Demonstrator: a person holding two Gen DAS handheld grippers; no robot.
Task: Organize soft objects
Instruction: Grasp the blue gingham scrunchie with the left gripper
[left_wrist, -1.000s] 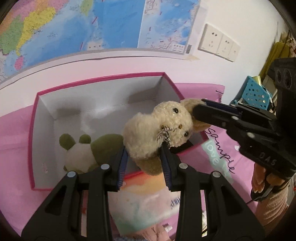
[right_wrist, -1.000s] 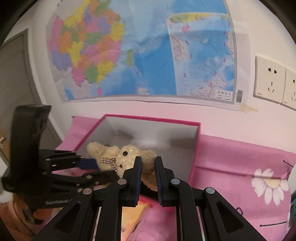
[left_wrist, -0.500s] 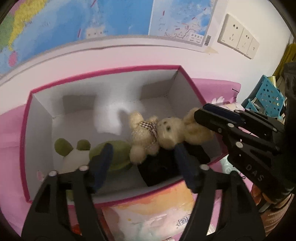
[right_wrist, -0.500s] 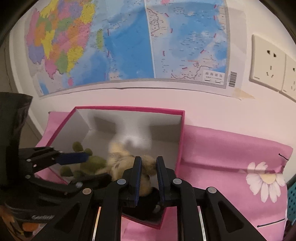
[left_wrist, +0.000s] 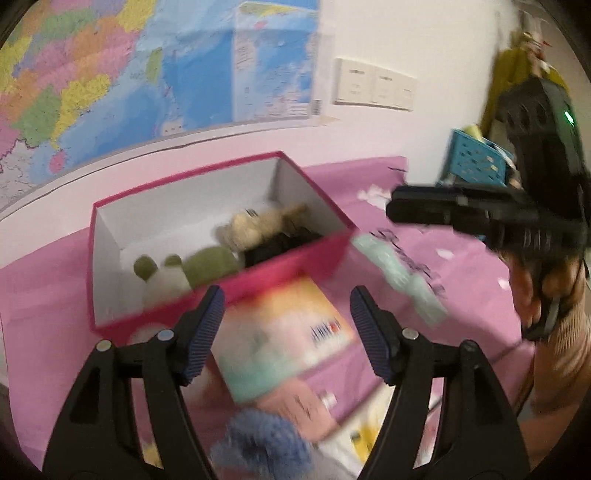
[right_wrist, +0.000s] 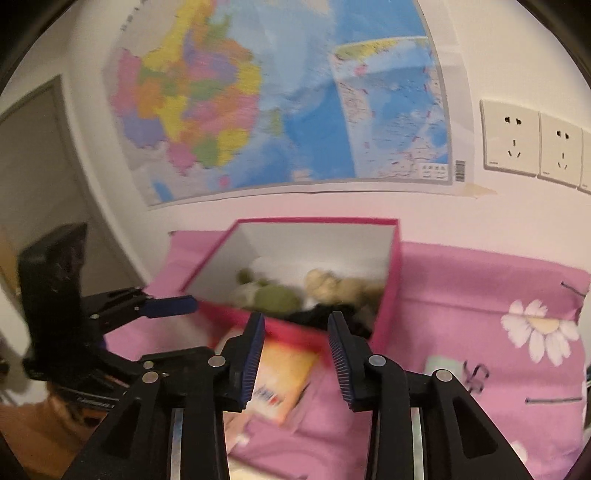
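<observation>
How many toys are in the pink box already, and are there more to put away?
Done: the beige teddy bear and the green-and-white plush lie inside the pink box, beside something black. In hand: nothing; the left gripper and right gripper are both open and empty. Left: a fuzzy blue soft thing lies in front of the box, near a colourful packet. The picture is blurry, so there may be more.

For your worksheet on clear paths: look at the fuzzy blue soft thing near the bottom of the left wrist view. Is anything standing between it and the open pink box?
Yes. A colourful flat packet lies on the pink cloth between the blue fuzzy item and the pink box, right against the box's near wall. That wall stands in the way too. The box is open on top.
</observation>
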